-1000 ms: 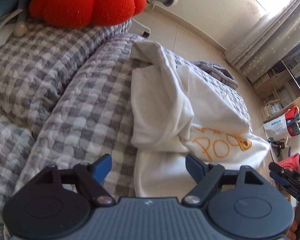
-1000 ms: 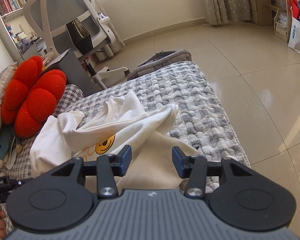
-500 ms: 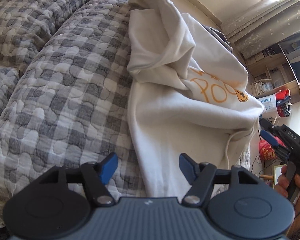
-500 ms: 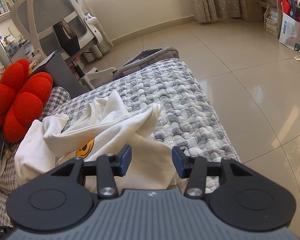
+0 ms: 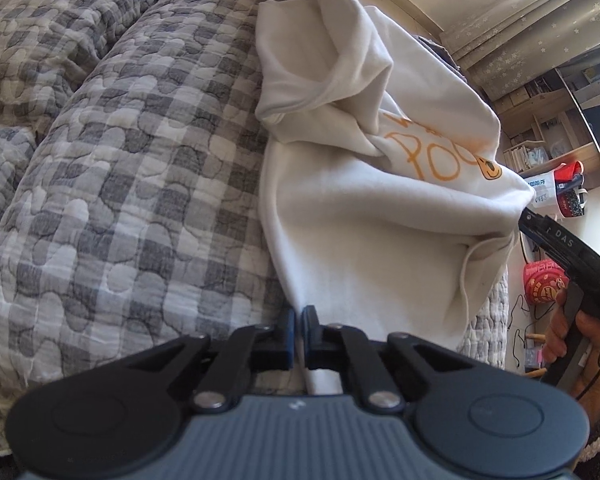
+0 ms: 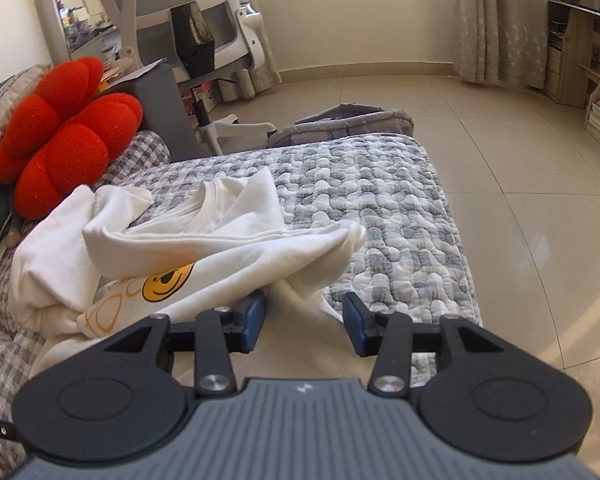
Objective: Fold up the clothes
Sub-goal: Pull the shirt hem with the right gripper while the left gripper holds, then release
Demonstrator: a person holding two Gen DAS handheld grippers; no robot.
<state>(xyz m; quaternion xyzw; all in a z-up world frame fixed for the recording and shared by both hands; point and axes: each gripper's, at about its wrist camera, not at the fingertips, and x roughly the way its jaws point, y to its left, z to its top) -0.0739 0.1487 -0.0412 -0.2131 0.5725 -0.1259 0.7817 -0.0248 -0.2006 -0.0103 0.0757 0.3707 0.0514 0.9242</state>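
We've got a soft white cotton t-shirt (image 5: 364,216) bunched up on the puffy grey-and-white checked quilt (image 5: 132,184), orange lettering ("POO" is all we can read) plus a smiley. Our left gripper (image 5: 299,318) is pinched tight on the shirt's hem edge. Right gripper (image 6: 305,312) is spread wide over the fabric, its left pad (image 6: 254,316) touching a fold; its handle reads "DAS".
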